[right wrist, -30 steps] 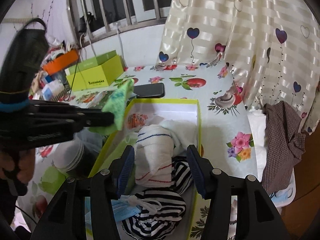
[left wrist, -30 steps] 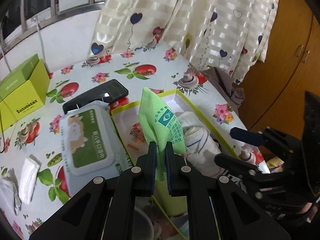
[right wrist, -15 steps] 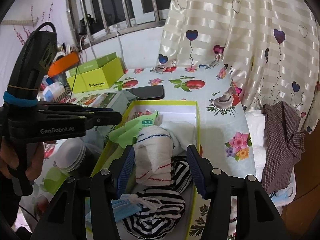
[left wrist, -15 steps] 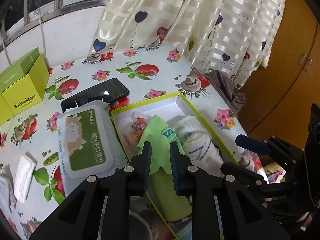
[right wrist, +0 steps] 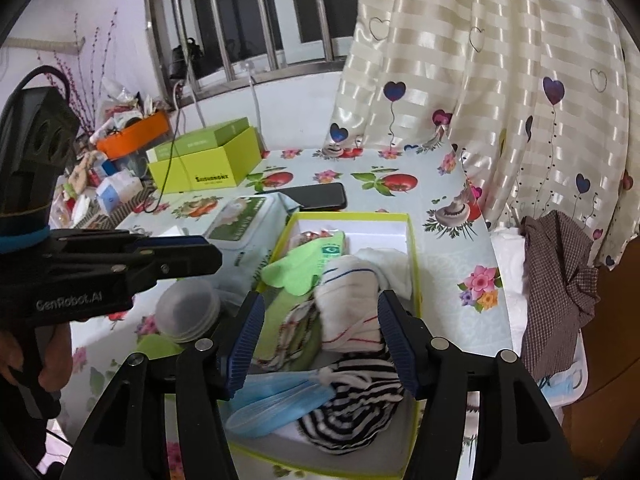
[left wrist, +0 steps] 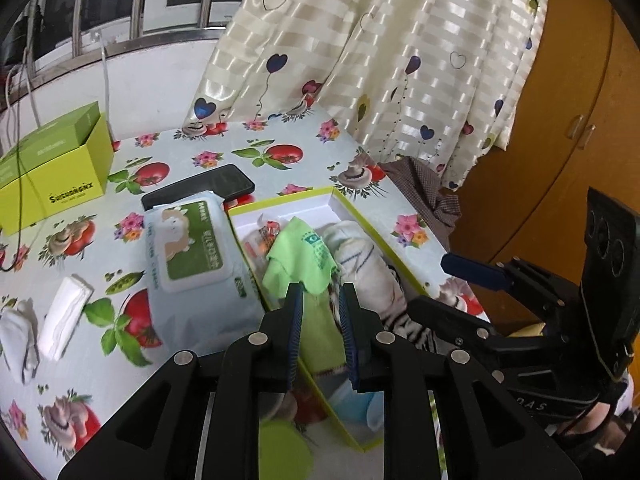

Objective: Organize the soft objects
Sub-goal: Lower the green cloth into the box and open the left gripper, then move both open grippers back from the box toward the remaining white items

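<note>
The green cloth (left wrist: 298,258) is seen lying inside the yellow-rimmed box (left wrist: 362,216), beside the white rolled socks (right wrist: 352,300), released. The left gripper (left wrist: 320,294) is held above the box with its jaws parted and nothing clamped. The right gripper (right wrist: 320,316) has just been opened wider, its jaws spread around the socks without pressing them.

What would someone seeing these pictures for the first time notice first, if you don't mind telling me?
Probably the bright green cloth, lying in the yellow-rimmed box just beyond the left gripper, whose jaws have just opened and stand clear of it. Beside it lies a rolled white sock, and nearer the camera a black-and-white striped cloth. Left of the box sits a wet-wipes pack.
</note>
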Available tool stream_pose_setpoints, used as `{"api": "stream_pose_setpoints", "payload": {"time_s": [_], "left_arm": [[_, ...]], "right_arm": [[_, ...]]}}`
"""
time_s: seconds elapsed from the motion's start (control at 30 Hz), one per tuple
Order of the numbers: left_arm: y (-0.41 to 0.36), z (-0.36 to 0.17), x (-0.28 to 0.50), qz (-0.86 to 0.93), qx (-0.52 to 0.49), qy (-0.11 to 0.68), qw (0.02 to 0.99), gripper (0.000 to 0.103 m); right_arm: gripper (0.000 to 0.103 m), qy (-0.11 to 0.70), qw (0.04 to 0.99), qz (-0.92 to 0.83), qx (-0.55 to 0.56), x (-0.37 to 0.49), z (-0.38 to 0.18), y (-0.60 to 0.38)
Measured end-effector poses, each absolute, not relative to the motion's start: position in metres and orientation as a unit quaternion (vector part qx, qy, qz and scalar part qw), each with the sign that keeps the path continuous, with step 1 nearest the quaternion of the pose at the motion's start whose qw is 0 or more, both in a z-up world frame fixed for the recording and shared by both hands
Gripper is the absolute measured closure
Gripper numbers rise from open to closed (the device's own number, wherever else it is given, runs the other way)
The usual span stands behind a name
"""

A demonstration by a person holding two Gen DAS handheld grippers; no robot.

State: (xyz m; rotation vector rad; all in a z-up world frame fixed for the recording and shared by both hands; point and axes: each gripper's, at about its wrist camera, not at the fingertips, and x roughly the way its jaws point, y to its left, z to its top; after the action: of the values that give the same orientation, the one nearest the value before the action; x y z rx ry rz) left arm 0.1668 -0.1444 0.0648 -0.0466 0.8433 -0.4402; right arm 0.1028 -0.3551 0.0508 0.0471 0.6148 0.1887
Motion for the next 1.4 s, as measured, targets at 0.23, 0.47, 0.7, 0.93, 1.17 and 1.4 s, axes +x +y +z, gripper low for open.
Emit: {"api": "stream_pose_setpoints", "payload": {"time_s": [0.23,0.47,0.7,0.93,1.17,1.4], "left_arm": [[-0.124,0.070,0.142,-0.208,-0.034,0.390,0.896,0.083],[-0.104,0.072,0.126,-0.200,-0.046,0.382,0.901,0.083],[-0.086,0.070,0.110,-0.188,-0.046,0.376,0.906,0.083],[-0.070,0.068,0.101,-0.177,-0.054,0.372,0.910,0.083],[-0.059,0.066,0.090,-0.165,-0.059,0.366,0.914,0.083],[-0.047,0.064,0.083,-0.156,-0.068,0.364,0.916,0.083]], "right_arm": [[0.043,0.295,0.950,0.104,0.010,0.090,0.060,-0.334],[0.043,0.294,0.948,0.119,-0.001,0.087,0.065,-0.312],[0.043,0.296,0.946,0.135,-0.016,0.084,0.067,-0.292],[0.043,0.297,0.943,0.146,-0.027,0.082,0.068,-0.274],[0.043,0.297,0.941,0.158,-0.035,0.079,0.069,-0.259],[0.043,0.297,0.939,0.167,-0.041,0.078,0.068,-0.248]]}}
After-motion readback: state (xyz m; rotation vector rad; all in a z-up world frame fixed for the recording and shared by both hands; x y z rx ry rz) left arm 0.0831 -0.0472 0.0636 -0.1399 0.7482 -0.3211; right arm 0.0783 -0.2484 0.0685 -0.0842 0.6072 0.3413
